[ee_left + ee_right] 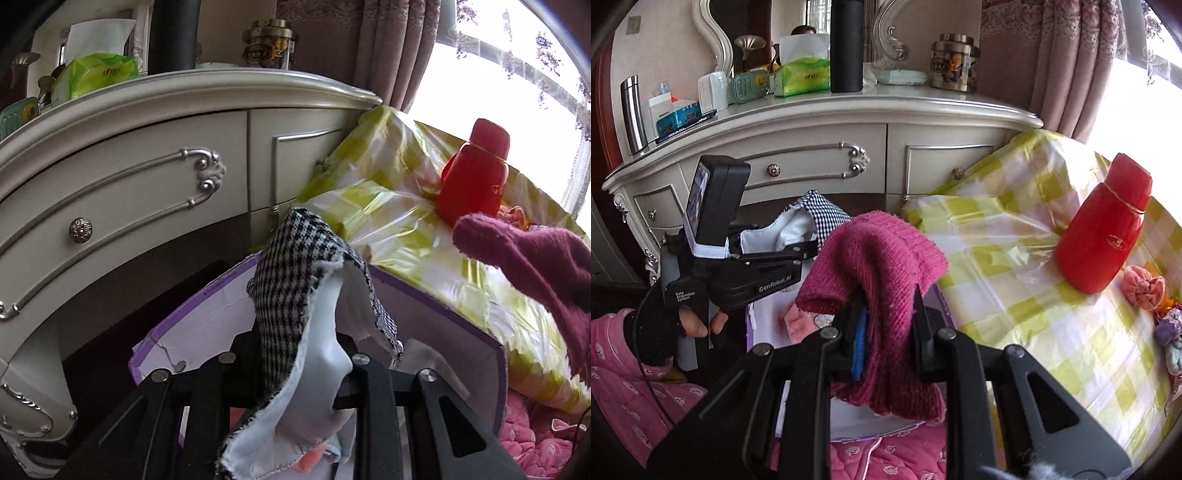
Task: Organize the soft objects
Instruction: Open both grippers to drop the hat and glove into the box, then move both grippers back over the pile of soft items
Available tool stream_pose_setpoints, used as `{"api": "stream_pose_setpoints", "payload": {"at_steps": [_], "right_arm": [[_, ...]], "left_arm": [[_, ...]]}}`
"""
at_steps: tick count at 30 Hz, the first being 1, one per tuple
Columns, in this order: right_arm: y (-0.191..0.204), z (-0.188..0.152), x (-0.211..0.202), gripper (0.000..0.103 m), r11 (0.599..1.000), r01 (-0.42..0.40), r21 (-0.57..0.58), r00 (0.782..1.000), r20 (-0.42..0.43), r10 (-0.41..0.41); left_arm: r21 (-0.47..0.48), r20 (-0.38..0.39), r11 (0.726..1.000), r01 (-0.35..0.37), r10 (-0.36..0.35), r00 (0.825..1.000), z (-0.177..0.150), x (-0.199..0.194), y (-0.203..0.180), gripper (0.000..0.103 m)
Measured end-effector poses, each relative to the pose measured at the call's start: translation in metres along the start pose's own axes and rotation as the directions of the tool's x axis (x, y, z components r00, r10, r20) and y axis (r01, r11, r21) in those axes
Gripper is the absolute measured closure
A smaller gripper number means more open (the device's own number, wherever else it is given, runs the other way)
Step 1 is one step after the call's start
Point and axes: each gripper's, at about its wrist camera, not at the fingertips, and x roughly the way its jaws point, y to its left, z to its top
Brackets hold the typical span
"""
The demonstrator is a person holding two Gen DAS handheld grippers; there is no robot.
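My left gripper is shut on a black-and-white houndstooth cloth with a white lining, which stands up between the fingers above a white box with a purple rim. The right wrist view shows the same gripper and cloth from the side, held in a gloved hand. My right gripper is shut on a magenta knit piece that folds over its fingers. That piece also hangs at the right in the left wrist view. A pink soft item lies inside the box.
A cream dresser with cluttered top stands behind. To the right is a table under a green-checked plastic cover, bearing a red flask and small cloth items at its right edge. Pink quilted fabric fills the lower left.
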Motion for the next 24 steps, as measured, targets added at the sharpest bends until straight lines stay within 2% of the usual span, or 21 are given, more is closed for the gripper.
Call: {"api": "stream_pose_setpoints", "payload": {"at_steps": [1, 2, 3, 4, 6, 10, 16, 20, 24], "right_arm": [[0.002, -0.002, 0.006, 0.077, 1.000, -0.024, -0.004, 0.999, -0.023, 0.024], [0.005, -0.004, 0.014, 0.074, 0.999, -0.054, -0.010, 0.997, -0.064, 0.053], [0.007, -0.006, 0.022, 0.066, 0.998, -0.063, -0.012, 0.993, -0.105, 0.062], [0.009, -0.009, 0.030, 0.052, 0.998, -0.061, -0.013, 0.989, -0.138, 0.059], [0.009, -0.016, 0.040, 0.041, 0.997, -0.078, 0.003, 0.978, -0.193, 0.077], [-0.008, -0.023, 0.041, 0.037, 0.991, -0.102, 0.085, 0.971, -0.210, 0.118], [-0.049, -0.033, 0.035, 0.030, 0.969, -0.080, 0.232, 0.973, -0.192, 0.126], [-0.083, -0.048, 0.030, 0.029, 0.940, -0.043, 0.338, 0.979, -0.174, 0.107], [-0.139, -0.080, 0.014, 0.027, 0.884, 0.036, 0.466, 0.988, -0.151, 0.040]], "left_arm": [[0.012, -0.037, 1.000, -0.015, 0.015, 0.999, -0.001, 0.007, 0.002, 0.066], [0.029, -0.085, 0.999, -0.028, 0.030, 0.996, -0.004, 0.015, 0.004, 0.056], [0.045, -0.133, 0.998, -0.041, 0.047, 0.990, -0.007, 0.023, 0.005, 0.047], [0.055, -0.173, 0.997, -0.051, 0.060, 0.983, -0.010, 0.028, 0.006, 0.043], [0.062, -0.236, 0.997, -0.056, 0.069, 0.969, -0.017, 0.036, 0.009, 0.040], [0.042, -0.334, 0.998, -0.045, 0.057, 0.941, -0.028, 0.047, 0.014, 0.035], [0.111, -0.400, 0.991, -0.079, 0.118, 0.909, -0.034, 0.059, 0.005, 0.034], [0.142, -0.418, 0.987, -0.071, 0.125, 0.900, -0.028, 0.069, -0.019, 0.034], [0.222, -0.387, 0.975, -0.008, 0.096, 0.917, -0.013, 0.073, -0.070, 0.034]]}}
